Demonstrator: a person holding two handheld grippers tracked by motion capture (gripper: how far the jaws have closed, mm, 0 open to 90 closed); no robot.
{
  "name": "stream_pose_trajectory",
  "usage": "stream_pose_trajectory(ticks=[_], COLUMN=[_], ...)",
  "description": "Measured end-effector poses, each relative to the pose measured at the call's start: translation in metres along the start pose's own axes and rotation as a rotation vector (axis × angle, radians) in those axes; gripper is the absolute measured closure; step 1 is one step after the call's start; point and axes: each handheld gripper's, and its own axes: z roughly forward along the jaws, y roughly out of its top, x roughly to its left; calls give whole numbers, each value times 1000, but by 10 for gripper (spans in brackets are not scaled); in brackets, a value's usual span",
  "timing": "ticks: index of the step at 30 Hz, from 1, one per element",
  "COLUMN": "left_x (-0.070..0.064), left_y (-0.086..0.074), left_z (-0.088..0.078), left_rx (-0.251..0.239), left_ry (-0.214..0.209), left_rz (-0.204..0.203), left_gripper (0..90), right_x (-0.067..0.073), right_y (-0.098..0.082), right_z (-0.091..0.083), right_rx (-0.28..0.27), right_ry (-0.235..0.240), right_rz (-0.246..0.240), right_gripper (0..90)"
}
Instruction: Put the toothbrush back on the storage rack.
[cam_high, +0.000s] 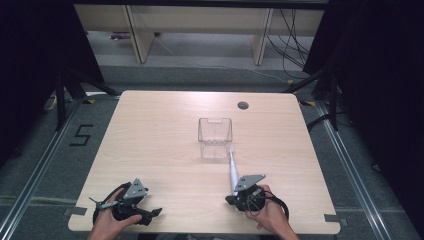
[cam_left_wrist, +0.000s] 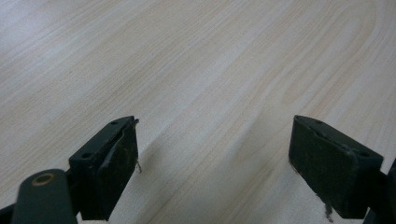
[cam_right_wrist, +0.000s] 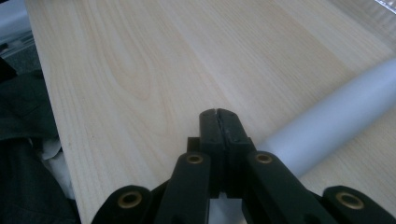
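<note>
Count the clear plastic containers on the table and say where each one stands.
1. The clear plastic container stands upright near the middle of the table, just beyond the far tip of the white tube. None seems hidden.

pale wood-grain table (cam_high: 150, 150), clear plastic container (cam_high: 215, 136), white tube (cam_high: 233, 172), black jaws.

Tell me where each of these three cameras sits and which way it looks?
High view: above the person's side, looking forward and down on the pale wooden table, clear plastic container, both hands.
Left gripper view: rides the left gripper, along open black jaws over bare wood.
Right gripper view: rides the right gripper, jaws shut beside the white plastic tube.
Shared: high and right views show the tube.
</note>
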Motion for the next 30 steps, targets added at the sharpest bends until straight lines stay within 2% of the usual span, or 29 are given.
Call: stream_pose_trajectory(ticks=[1,2,3,4,7,13,14,16,18,19,21,22,23,24,26,27,28,30], left_x=[0,0,0,0,0,0,0,0,0,0,0,0,0,0,0,0,0,0], left_y=[0,0,1,1,0,1,0,0,0,0,0,0,0,0,0,0,0,0], left_z=[0,0,0,-1,0,0,0,0,0,0,0,0,0,0,0,0,0,1], left_rx=[4,5,5,6,5,7,6,1,4,4,3,4,4,3,4,4,4,4], left_ry=[0,0,1,1,1,1,1,1,-1,-2,-2,-2,-2,-1,-1,-2,-2,-2], left_rz=[7,8,9,9,6,9,7,0,4,4,6,5,6,4,4,6,6,6], left_gripper=[154,154,154,154,154,154,154,154,154,154,154,154,154,154,154,154,154,154], right_x=[1,-1,-1,-1,-3,-7,-8,-10,-12,-16,-17,-18,-20,-21,-23,-24,-24,-28], right_y=[-2,-4,-5,-7,-10,-17,-19,-20,-23,-24,-25,-26,-28,-29,-30,-31,-32,-35], right_z=[-3,-5,-6,-6,-9,-17,-20,-23,-28,-29,-29,-32,-31,-34,-36,-35,-38,-40], right_rx=[6,12,16,3,9,-1,-6,3,12,-1,-18,1,-22,-16,1,-20,-7,-17], right_ry=[-2,-9,-16,-15,-6,-20,-36,-34,-55,-53,-64,-63,-69,-77,-67,-67,-73,-80], right_rz=[31,10,31,22,21,53,71,62,108,86,91,101,91,117,116,119,139,140], right_gripper=[900,900,900,899,898,895,894,894,893,893,893,893,893,892,892,892,892,892])
